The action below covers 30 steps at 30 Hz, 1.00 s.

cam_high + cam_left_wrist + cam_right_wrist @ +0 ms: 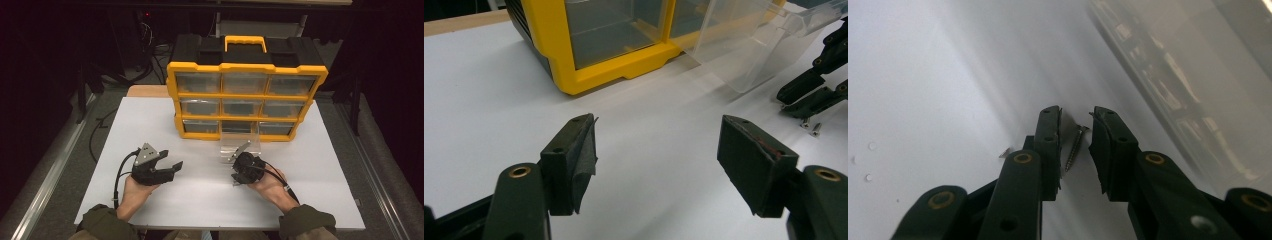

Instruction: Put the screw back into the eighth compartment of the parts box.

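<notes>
The right tool (1076, 129) stood unclenched around 1 screw (1074, 146) on the tabletop (923, 75); squeezing squarely on its shank should prevent slipping. The left tool (656, 150) gaped, holding nothing.

The organiser (246, 95) at the far side of the table is bright yellow in its frame and carrying handle, black on its top and back, with rows of see-through grey-tinted drawers, and a clear colourless drawer (239, 145) stands pulled out in front of it. The table top (150, 120) is plain white with no pattern, while the left gripper (172, 162) and right gripper (236, 181) are black with small brass-coloured rivets, the left one topped by a grey plate. The screw (1074, 148) between the right gripper's jaws is dull silver-grey, and the person's sleeves (105, 222) at the near edge are olive green.
</notes>
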Each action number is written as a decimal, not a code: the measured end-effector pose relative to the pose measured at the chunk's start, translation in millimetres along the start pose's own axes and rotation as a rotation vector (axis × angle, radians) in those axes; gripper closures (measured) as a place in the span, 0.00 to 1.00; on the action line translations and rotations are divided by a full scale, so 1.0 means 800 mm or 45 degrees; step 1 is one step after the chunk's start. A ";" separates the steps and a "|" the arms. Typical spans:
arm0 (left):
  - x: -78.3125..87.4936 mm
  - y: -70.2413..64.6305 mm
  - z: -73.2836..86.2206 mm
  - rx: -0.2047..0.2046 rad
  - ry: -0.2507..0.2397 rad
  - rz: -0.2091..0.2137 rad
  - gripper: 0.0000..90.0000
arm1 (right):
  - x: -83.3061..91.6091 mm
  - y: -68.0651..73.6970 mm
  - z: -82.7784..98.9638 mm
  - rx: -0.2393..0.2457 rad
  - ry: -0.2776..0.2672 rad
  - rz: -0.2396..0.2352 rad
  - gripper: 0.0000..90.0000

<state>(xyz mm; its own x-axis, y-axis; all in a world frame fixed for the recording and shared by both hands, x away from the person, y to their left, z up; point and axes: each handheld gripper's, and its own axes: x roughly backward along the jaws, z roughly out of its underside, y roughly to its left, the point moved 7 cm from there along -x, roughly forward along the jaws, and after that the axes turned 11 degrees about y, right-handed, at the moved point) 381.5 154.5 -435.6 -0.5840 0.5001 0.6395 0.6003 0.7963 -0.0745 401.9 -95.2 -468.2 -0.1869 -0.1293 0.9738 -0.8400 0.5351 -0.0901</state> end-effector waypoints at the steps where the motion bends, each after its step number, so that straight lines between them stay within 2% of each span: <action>1: 0.000 0.000 0.000 0.000 -0.001 0.000 0.36 | 0.000 0.000 0.000 0.002 0.002 -0.002 0.85; 12: 0.001 0.001 0.000 -0.001 -0.002 -0.004 0.36 | 0.001 -0.004 0.002 -0.018 0.017 -0.031 0.89; 24: 0.000 0.000 0.000 0.000 -0.006 -0.006 0.36 | 0.000 -0.008 0.003 0.017 0.031 -0.013 0.98; 30: 0.000 0.000 0.000 -0.002 -0.004 -0.005 0.36 | 0.001 -0.009 0.003 0.021 0.038 -0.007 0.99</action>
<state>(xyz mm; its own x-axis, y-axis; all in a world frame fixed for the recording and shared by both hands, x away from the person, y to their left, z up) 381.4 154.5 -435.3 -0.5882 0.4981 0.6371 0.5991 0.7976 -0.0705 406.1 -101.2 -467.8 -0.1670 -0.1070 0.9801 -0.8491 0.5208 -0.0879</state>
